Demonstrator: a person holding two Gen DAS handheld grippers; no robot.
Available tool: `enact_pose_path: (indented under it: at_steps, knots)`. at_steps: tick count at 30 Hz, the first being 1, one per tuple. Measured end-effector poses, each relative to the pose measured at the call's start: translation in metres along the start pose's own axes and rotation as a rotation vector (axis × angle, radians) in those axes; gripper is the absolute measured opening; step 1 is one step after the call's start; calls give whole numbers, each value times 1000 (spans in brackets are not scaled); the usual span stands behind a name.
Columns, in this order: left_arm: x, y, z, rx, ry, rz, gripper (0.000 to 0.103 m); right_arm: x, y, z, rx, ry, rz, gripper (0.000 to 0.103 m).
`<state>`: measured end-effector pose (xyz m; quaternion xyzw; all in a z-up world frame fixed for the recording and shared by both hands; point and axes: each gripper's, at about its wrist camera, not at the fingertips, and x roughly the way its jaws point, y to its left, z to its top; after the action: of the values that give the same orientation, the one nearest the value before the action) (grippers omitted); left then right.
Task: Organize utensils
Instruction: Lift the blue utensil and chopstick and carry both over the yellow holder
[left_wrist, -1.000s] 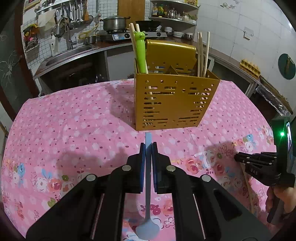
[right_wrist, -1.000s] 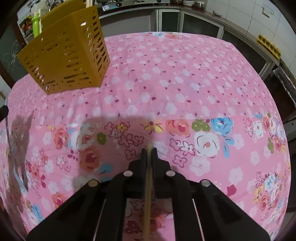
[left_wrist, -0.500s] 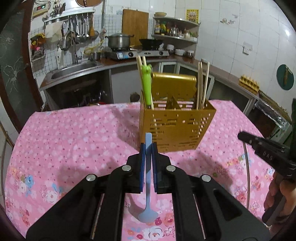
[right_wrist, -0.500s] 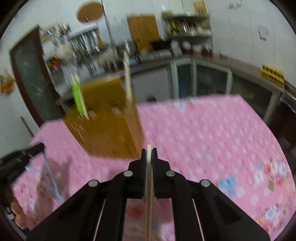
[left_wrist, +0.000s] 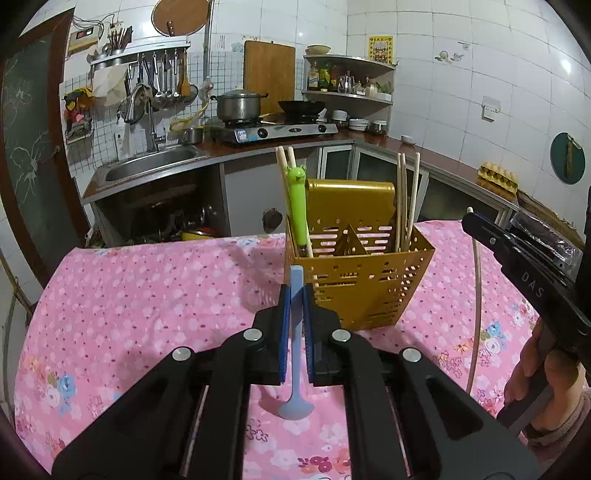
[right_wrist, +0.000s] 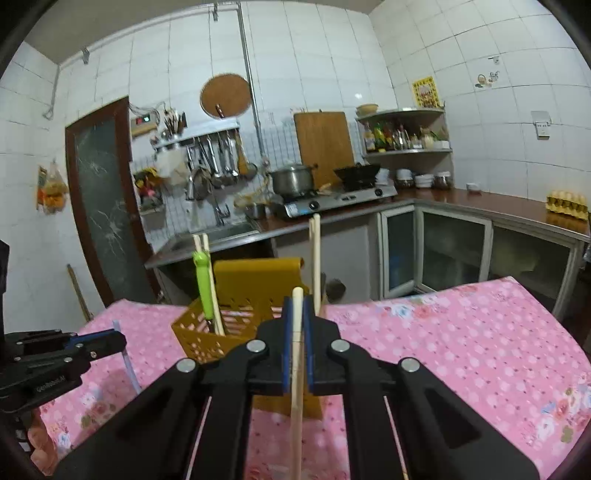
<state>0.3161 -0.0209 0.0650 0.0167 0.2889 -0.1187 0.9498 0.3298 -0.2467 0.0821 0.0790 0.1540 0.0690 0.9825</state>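
Left gripper (left_wrist: 296, 291) is clamped tight on a pale blue spoon (left_wrist: 295, 402), held upright: handle end poking up past the pads, bowl hanging down just over the pink flowered tablecloth (left_wrist: 147, 288) near the front edge of the table. Right gripper (right_wrist: 297, 314) is pinched shut on one wooden chopstick (right_wrist: 296, 387), and that one's long axis runs pretty much vertical too, top end sticking up between the pads and the rest dropping below. You can see it from the left side as well, a thin stick hanging off to the right over the cloth.

Further back, toward the far edge of the table, sits the yellow slotted utensil holder (left_wrist: 354, 284), standing upright with its tall back panel facing the kitchen counter. Left compartment has one green frog-headed utensil (left_wrist: 298, 206), handle up, plus two chopsticks leaning beside it. Right compartment has three chopsticks (left_wrist: 406, 199) standing nearly straight up. So that's six chopsticks total counting the held one, one spoon, one green thing.
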Motion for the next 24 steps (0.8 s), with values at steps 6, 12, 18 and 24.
enact_pose_path:
  at_steps: [6, 12, 18, 24]
  knots:
    - [-10, 0, 17, -11, -38, -17, 6, -5, 1, 14, 5, -66, 1, 6]
    - [-36, -7, 57, -6, -126, -41, 6, -9, 13, 50, -16, -169, 8, 6]
    - [-52, -19, 103, 11, -210, -37, 6, -3, 20, 96, -15, -292, -21, 6]
    - [-36, -22, 135, 5, -254, -14, 6, 16, 12, 127, 47, -401, -67, 6]
